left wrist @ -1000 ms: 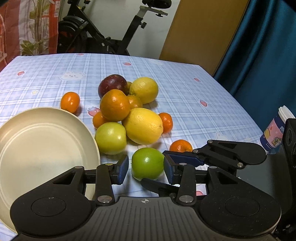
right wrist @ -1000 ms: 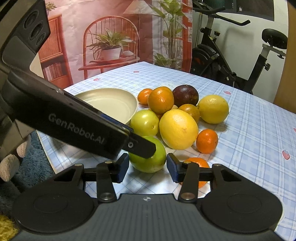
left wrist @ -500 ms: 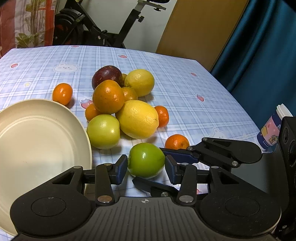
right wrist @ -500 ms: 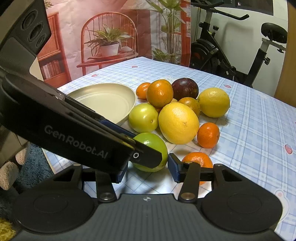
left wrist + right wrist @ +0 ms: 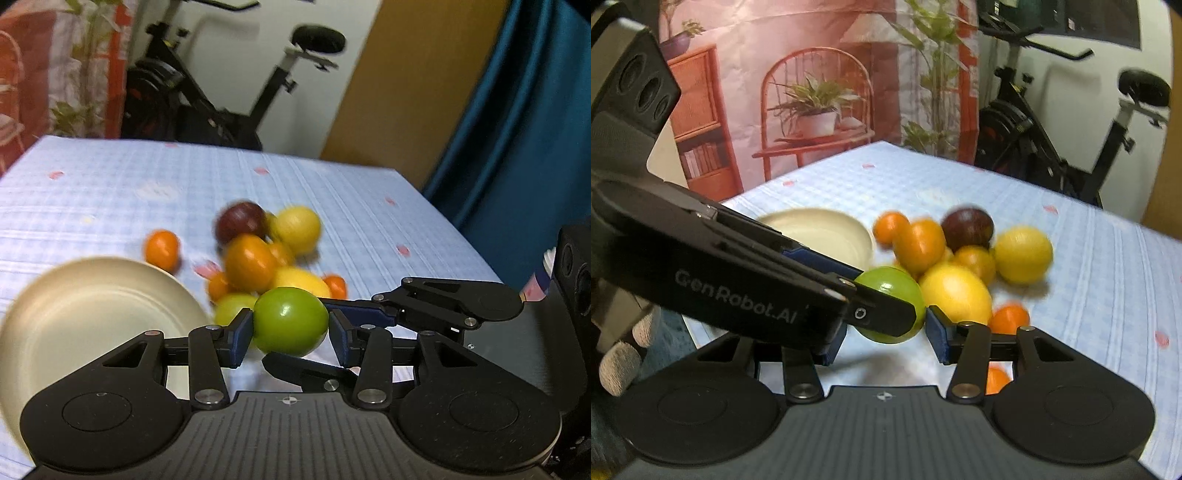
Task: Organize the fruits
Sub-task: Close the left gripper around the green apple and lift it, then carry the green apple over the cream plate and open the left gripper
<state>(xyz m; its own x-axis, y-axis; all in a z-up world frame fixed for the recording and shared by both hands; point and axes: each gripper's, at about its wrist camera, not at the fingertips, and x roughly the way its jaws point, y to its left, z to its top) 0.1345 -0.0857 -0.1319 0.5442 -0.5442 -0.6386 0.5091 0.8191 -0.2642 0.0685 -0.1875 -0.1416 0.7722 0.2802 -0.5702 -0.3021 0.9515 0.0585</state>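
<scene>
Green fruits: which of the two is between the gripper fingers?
The deeper green fruit, between both grippers' blue pads and apparently lifted off the cloth. The paler yellow-green fruit lies behind it in the pile beside the plate.

The left tool [image 5: 290, 338] is gripping a green fruit [image 5: 290, 320] between its blue pads, with the fruit sitting at the view's centre. The right tool [image 5: 373, 325] is reaching in from 3 o'clock, its fingers closing around the same fruit. At 9 o'clock a cream plate [image 5: 74, 317] is lying on the checked tabletop [image 5: 369, 206]. Toward 12 o'clock, blurred oranges, lemons and a dark red fruit [image 5: 240, 219] are clustering together.
</scene>
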